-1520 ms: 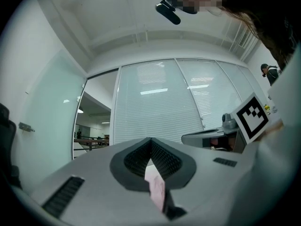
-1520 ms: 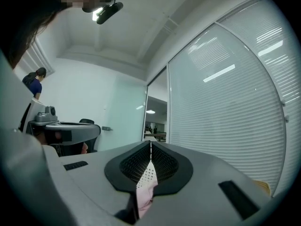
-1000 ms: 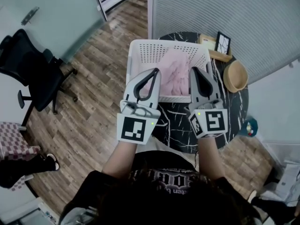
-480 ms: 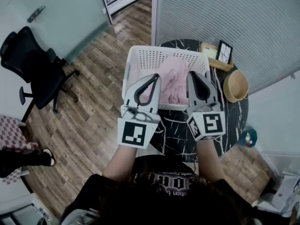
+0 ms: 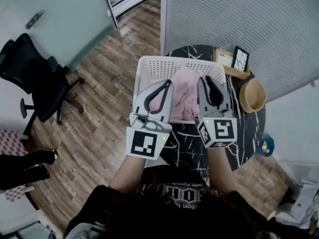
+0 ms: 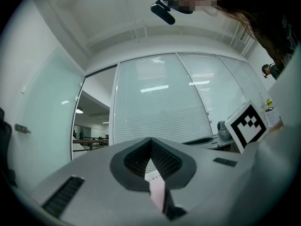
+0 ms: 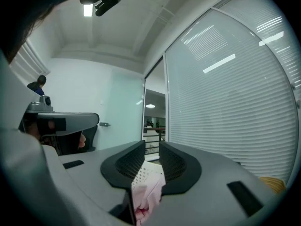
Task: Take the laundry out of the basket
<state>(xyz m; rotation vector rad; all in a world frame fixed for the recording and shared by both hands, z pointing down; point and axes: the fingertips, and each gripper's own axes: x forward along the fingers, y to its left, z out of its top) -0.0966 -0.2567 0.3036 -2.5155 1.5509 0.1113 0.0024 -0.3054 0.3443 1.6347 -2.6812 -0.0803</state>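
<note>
The head view looks from above the person steeply down on the left gripper [image 5: 168, 82], the right gripper [image 5: 203, 79], the basket [image 5: 149, 63] and the round table [image 5: 192, 133]. Each gripper view sits low, very near behind its own jaws, and faces almost level toward the wall of blinds [image 6: 160, 102]. All three views share this wall. Each gripper view catches the other gripper at its edge.

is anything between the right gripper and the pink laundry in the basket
Nothing visible does. The right gripper is held over the open-topped white laundry basket, and the pink laundry lies uncovered in it. The gripper's jaws have just been opening slightly, with nothing between them.
</note>
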